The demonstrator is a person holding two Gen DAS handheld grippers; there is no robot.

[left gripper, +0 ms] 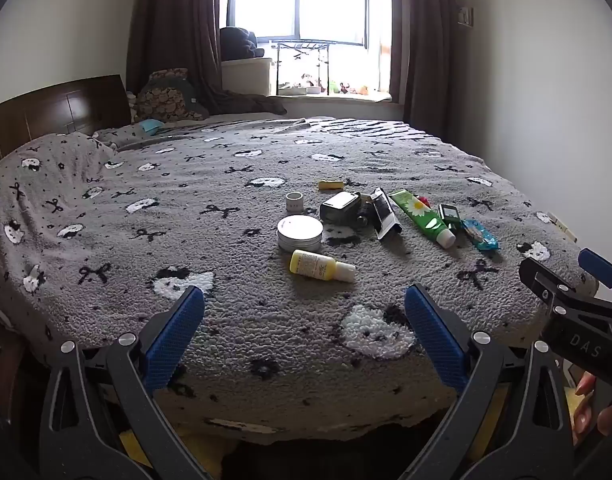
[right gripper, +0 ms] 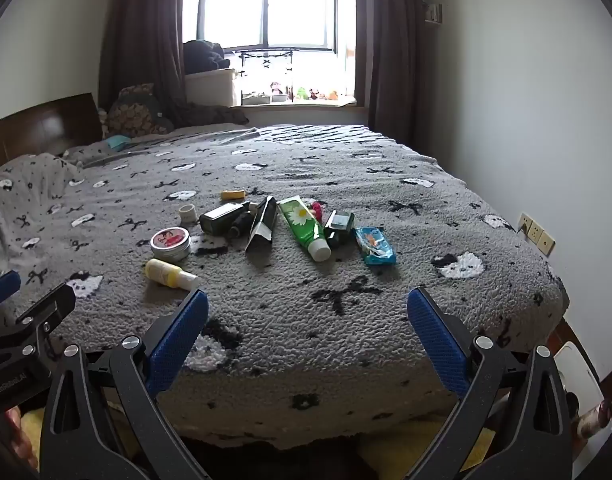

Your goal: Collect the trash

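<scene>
Several small items lie in a cluster on the grey patterned bedspread (left gripper: 226, 208). A yellow bottle (left gripper: 320, 266) (right gripper: 171, 273) lies nearest. Behind it sit a round tin (left gripper: 300, 232) (right gripper: 171, 243), a dark case (left gripper: 340, 207) (right gripper: 220, 218), a black packet (left gripper: 386, 214) (right gripper: 263, 225), a green tube (left gripper: 422, 212) (right gripper: 305, 226), a dark green bottle (right gripper: 339, 226) and a blue wrapper (left gripper: 479, 234) (right gripper: 375, 246). My left gripper (left gripper: 304, 300) and right gripper (right gripper: 308, 302) are open and empty, above the bed's near edge, short of the cluster.
A small white roll (left gripper: 294, 201) and a yellow stick (left gripper: 330, 184) lie behind the cluster. Pillows (left gripper: 166, 96) and a wooden headboard (left gripper: 58, 108) are at the far left. A window sill with toys (left gripper: 326, 88) is at the back. A wall (right gripper: 526, 120) runs along the right.
</scene>
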